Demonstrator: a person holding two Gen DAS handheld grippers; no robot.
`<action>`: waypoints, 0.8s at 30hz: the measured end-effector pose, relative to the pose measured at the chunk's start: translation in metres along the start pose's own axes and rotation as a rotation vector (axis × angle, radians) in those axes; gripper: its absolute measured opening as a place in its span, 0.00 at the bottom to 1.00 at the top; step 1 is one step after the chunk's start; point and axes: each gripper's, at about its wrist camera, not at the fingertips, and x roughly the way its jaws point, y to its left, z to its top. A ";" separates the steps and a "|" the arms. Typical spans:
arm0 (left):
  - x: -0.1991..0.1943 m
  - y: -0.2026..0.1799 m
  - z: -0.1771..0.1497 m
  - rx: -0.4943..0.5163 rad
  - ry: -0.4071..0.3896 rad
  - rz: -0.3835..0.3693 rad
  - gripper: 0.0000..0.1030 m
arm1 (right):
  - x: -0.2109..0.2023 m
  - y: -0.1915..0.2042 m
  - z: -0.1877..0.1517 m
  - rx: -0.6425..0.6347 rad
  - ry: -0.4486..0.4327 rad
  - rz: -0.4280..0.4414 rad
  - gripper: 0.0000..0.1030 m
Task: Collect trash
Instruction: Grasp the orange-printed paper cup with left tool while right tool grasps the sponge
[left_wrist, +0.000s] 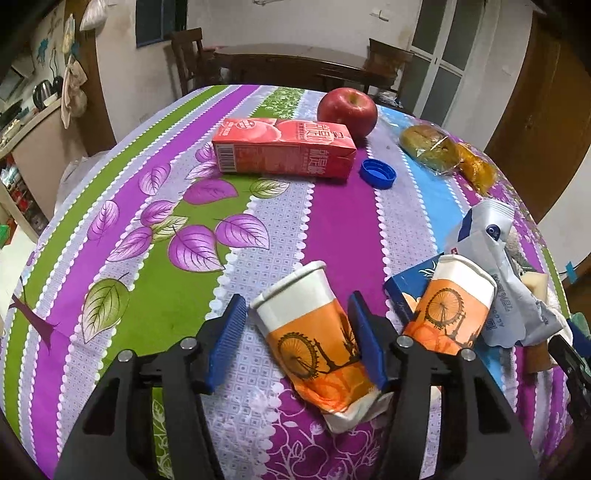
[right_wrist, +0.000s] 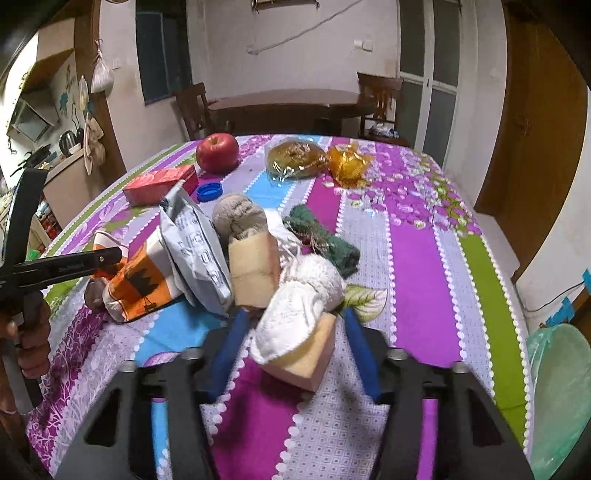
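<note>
A crushed orange-and-white paper cup (left_wrist: 310, 332) lies on the striped tablecloth (left_wrist: 184, 288) between the blue pads of my left gripper (left_wrist: 297, 341). The right pad touches it and the left pad stands a little off, so the gripper is open. A second such cup (left_wrist: 450, 306) leans on a blue box (left_wrist: 406, 288) under a grey wrapper (left_wrist: 491, 258). In the right wrist view, my right gripper (right_wrist: 295, 350) is shut on a yellow sponge (right_wrist: 306, 358) draped with white tissue (right_wrist: 295, 310). Behind it lie another sponge (right_wrist: 255, 269) and a green cloth (right_wrist: 325, 240).
Further back are a red juice carton (left_wrist: 284, 147), an apple (left_wrist: 347, 110), a blue cap (left_wrist: 378, 173), bagged bread (left_wrist: 428, 147) and an orange wrapper (left_wrist: 476, 166). A pale green tub (right_wrist: 561, 387) stands off the table's right edge. A hand (right_wrist: 35, 343) is at the left.
</note>
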 end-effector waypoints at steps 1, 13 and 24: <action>0.000 0.000 0.000 0.000 -0.001 -0.003 0.53 | -0.001 -0.002 -0.002 -0.001 -0.008 0.003 0.33; 0.002 -0.004 -0.003 0.013 0.002 -0.025 0.39 | -0.065 -0.030 -0.019 0.131 -0.159 0.141 0.13; 0.000 -0.004 -0.006 0.015 0.010 -0.059 0.33 | -0.085 -0.043 -0.016 0.157 -0.143 0.282 0.13</action>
